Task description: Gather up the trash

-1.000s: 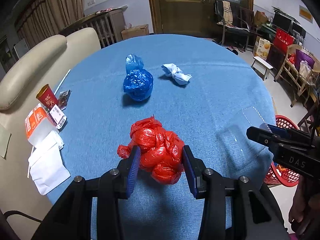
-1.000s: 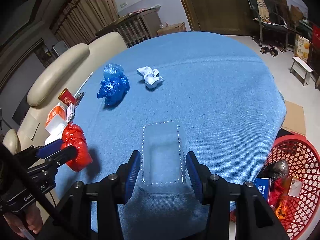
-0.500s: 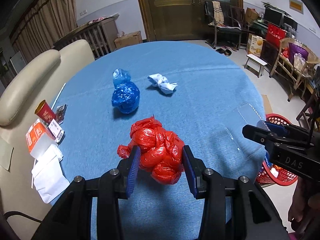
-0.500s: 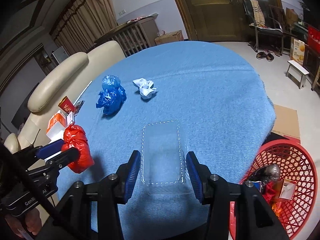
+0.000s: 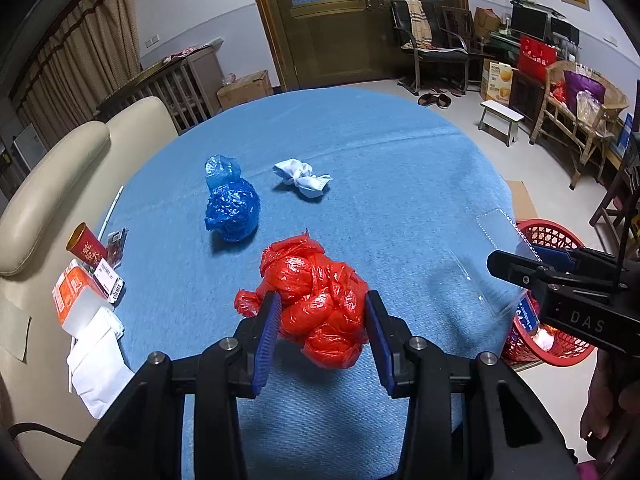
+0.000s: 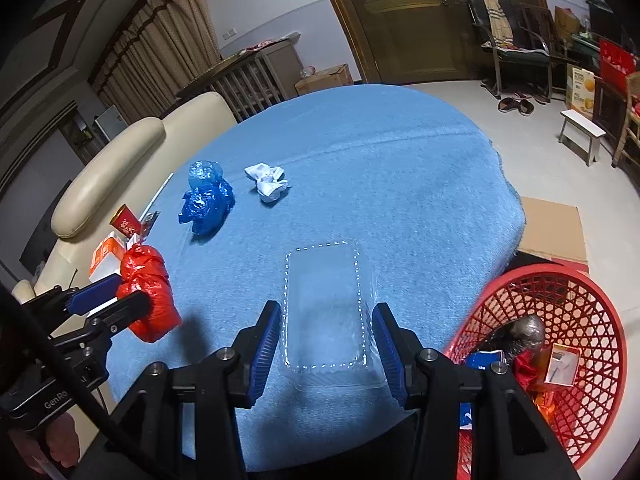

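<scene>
My left gripper [image 5: 320, 320] is shut on a crumpled red plastic bag [image 5: 316, 300] and holds it above the blue tablecloth [image 5: 380, 152]; the bag also shows in the right wrist view [image 6: 148, 300]. My right gripper [image 6: 326, 340] is shut on a clear plastic tray [image 6: 324, 312], held above the table's near right edge; the tray also shows in the left wrist view [image 5: 492, 264]. A blue plastic bag [image 5: 232, 208] and a white crumpled tissue [image 5: 302, 178] lie on the cloth farther back. A red mesh basket [image 6: 560, 340] with trash stands on the floor at the right.
A red cup [image 5: 86, 246], an orange box [image 5: 70, 296], cards and white paper [image 5: 96, 368] lie at the table's left edge beside a cream sofa [image 5: 52, 168]. A cardboard sheet [image 6: 552, 232], a small stool [image 6: 580, 132] and chairs stand on the floor to the right.
Both grippers have risen and drawn back from the table with their loads still held. The basket takes up more of the right wrist view.
</scene>
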`<state>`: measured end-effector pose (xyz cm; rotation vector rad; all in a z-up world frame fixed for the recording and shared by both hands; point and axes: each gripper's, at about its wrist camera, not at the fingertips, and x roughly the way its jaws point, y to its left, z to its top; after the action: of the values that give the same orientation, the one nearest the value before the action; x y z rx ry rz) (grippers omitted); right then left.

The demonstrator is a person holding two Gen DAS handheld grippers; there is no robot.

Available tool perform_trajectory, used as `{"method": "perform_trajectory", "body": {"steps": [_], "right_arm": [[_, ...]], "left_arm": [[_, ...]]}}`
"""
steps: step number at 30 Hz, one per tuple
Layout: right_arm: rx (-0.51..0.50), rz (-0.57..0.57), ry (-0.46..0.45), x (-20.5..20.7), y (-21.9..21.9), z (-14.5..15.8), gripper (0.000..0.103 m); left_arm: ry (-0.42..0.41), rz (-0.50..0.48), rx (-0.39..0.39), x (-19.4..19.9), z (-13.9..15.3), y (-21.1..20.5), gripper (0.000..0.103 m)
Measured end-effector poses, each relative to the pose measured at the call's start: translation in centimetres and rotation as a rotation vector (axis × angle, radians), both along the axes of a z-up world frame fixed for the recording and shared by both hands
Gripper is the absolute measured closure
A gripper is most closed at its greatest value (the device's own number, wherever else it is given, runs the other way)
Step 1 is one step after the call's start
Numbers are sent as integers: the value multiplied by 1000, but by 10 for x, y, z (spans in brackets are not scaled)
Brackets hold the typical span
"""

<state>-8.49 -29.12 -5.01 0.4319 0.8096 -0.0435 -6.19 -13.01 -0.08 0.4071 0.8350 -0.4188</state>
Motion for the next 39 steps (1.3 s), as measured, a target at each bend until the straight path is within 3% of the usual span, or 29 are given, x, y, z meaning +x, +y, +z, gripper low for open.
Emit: {"method": "perform_trajectory", "body": {"steps": [39], "right_arm": [[52,-163,-2,-48,-64,-7,53]], "left_arm": [[-45,-205,83,-34,4,-74,59]]}}
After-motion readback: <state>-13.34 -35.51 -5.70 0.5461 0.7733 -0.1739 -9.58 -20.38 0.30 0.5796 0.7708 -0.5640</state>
